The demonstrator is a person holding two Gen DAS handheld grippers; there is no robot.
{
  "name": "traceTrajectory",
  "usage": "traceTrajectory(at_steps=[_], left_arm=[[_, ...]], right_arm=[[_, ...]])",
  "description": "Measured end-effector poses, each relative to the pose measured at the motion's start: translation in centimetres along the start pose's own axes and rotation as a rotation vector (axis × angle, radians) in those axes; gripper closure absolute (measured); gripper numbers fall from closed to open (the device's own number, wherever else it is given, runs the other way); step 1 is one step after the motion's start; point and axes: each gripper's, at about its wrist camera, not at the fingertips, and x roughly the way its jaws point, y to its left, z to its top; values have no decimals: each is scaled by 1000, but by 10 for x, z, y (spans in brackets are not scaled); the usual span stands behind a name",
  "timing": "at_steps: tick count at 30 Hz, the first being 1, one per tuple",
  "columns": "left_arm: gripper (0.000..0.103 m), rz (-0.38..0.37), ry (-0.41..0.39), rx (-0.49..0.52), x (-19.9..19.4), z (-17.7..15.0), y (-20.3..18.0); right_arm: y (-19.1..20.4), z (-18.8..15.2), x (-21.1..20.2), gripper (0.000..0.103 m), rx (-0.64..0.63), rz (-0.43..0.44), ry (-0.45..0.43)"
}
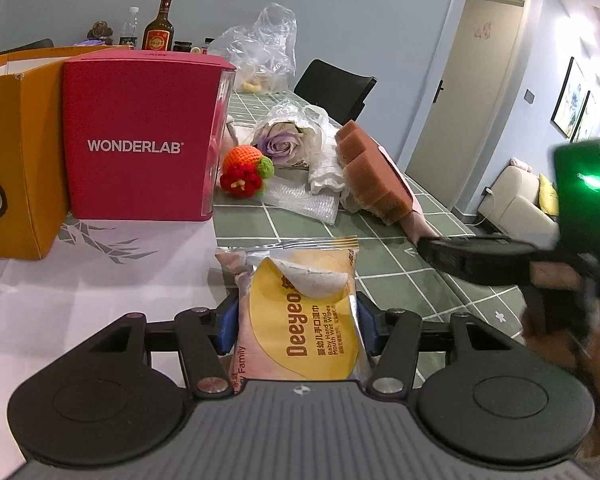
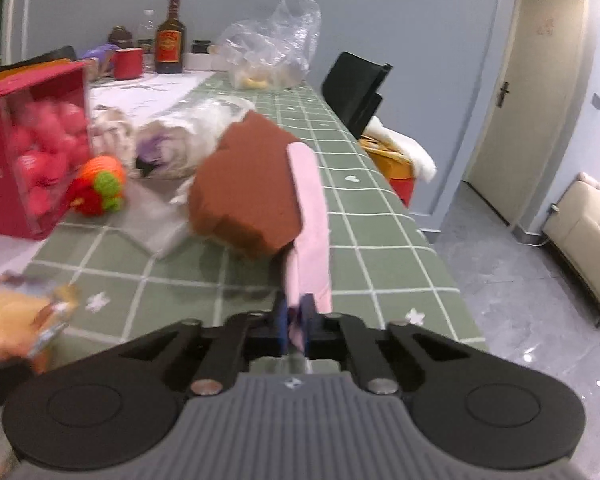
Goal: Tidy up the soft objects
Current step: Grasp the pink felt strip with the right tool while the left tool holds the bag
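My left gripper [image 1: 298, 326] is shut on a yellow Deeyeo wet-wipes pack [image 1: 300, 316], held just above the table; the pack shows blurred in the right wrist view [image 2: 16, 320]. My right gripper [image 2: 296, 326] is shut on the pink handle [image 2: 309, 216] of a brown sponge brush [image 2: 248, 188], which is lifted and tilted over the green tablecloth. The brush also shows in the left wrist view [image 1: 369, 172]. A crocheted orange-and-red toy [image 1: 246, 172], a purple rose in plastic [image 1: 284, 140] and a white cloth [image 1: 325, 176] lie behind.
A red WONDERLAB box [image 1: 140, 136] and an orange box [image 1: 16, 152] stand at left. A clear plastic bag [image 1: 260, 52], bottles [image 1: 158, 26] and a red mug [image 2: 128, 63] are at the back. A black chair [image 2: 355, 88] stands by the table's right edge [image 2: 431, 248].
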Motion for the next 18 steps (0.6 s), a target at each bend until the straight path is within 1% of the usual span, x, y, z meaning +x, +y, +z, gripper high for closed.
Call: traceTrajectory(at_steps=[3, 5, 7, 9, 10, 12, 15, 16, 17, 18], left_arm=[[38, -4, -1, -4, 0, 0, 1], [38, -6, -1, -6, -1, 0, 2], [38, -5, -1, -6, -1, 0, 2], [38, -6, -2, -8, -2, 0, 2], [38, -6, -2, -9, -2, 0, 3], [38, -6, -2, -8, -2, 0, 3], [38, -6, -1, -8, -2, 0, 3], [38, -6, -2, -8, -2, 0, 3], [38, -6, -1, -8, -2, 0, 3], [38, -7, -2, -8, -2, 0, 2]], right_arm=[[0, -8, -23, 103, 3, 52, -12], [1, -17, -40, 103, -1, 92, -4], [1, -23, -52, 103, 4, 115, -2], [0, -25, -59, 102, 11, 121, -5], [-1, -24, -60, 100, 21, 115, -12], [-6, -18, -56, 99, 44, 99, -23], [-16, -8, -42, 98, 85, 106, -37], [-20, -4, -36, 90, 106, 115, -36], [-23, 0, -29, 67, 128, 120, -33], [-26, 3, -23, 57, 146, 124, -34]])
